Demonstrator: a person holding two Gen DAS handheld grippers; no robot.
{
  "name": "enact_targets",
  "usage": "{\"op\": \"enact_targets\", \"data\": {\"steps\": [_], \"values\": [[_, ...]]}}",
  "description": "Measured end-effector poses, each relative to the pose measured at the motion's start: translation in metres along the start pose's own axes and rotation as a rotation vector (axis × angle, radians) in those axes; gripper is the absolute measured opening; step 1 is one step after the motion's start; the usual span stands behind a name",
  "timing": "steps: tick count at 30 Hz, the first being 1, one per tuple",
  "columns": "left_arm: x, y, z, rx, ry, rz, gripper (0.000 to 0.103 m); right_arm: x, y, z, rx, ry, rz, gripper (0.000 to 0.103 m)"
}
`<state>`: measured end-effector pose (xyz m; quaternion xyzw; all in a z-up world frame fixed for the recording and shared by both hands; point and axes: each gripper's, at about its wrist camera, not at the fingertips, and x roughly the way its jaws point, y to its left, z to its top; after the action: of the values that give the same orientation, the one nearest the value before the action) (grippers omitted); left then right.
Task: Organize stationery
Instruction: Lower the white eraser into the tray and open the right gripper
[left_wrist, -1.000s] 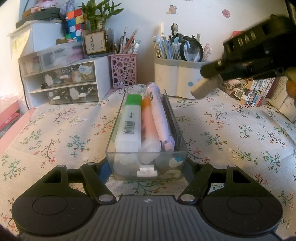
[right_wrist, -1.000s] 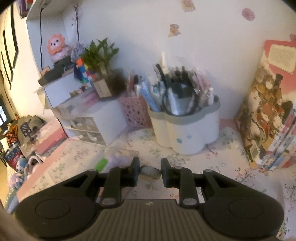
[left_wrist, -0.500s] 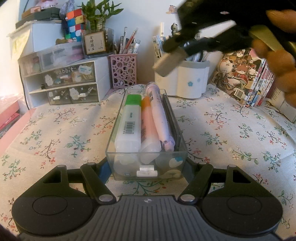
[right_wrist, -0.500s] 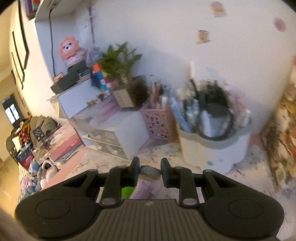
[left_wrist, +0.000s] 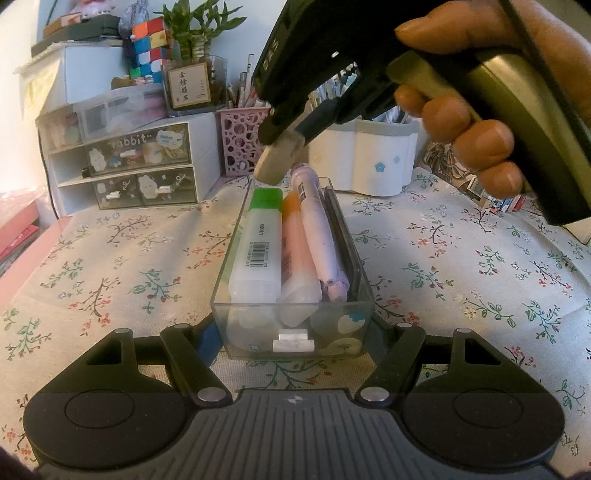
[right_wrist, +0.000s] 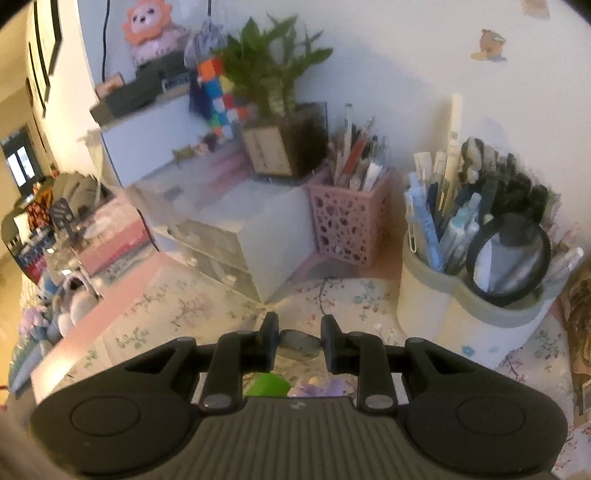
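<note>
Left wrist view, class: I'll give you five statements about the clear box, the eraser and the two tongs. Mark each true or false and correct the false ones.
1. The left tongs clamp the clear box by its near end. True.
2. The right tongs are empty. False: they grip a grey eraser.
3. The eraser lies in the box. False: it is in the air above the far end.
4. A green-capped tube lies leftmost in the box. True.
5. The box stands on a bare wooden desk. False: on a floral cloth.

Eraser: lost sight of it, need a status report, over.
Right gripper shut on eraser, above far end of clear drawer. Left gripper clamps drawer's near end. Drawer full of markers; little room.
</note>
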<state>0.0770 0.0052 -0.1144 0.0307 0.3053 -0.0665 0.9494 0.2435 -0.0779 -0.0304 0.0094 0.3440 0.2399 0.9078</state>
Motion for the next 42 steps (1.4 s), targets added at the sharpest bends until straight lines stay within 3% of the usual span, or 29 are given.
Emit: {"op": "enact_targets", "data": {"steps": [18, 25, 32, 42], "values": [[0.0, 0.0, 0.0, 0.001, 0.0, 0.0, 0.072, 0.014, 0.003, -0.002, -0.009, 0.049, 0.002, 0.026], [0.0, 0.0, 0.0, 0.001, 0.0, 0.0, 0.072, -0.007, -0.001, -0.01, 0.024, -0.006, 0.001, 0.029], [0.0, 0.0, 0.0, 0.001, 0.0, -0.001, 0.072, -0.059, -0.027, -0.038, 0.172, -0.086, -0.002, 0.036], [0.001, 0.001, 0.001, -0.005, 0.001, -0.003, 0.072, -0.081, -0.032, -0.09, 0.273, -0.11, 0.027, 0.037]]}}
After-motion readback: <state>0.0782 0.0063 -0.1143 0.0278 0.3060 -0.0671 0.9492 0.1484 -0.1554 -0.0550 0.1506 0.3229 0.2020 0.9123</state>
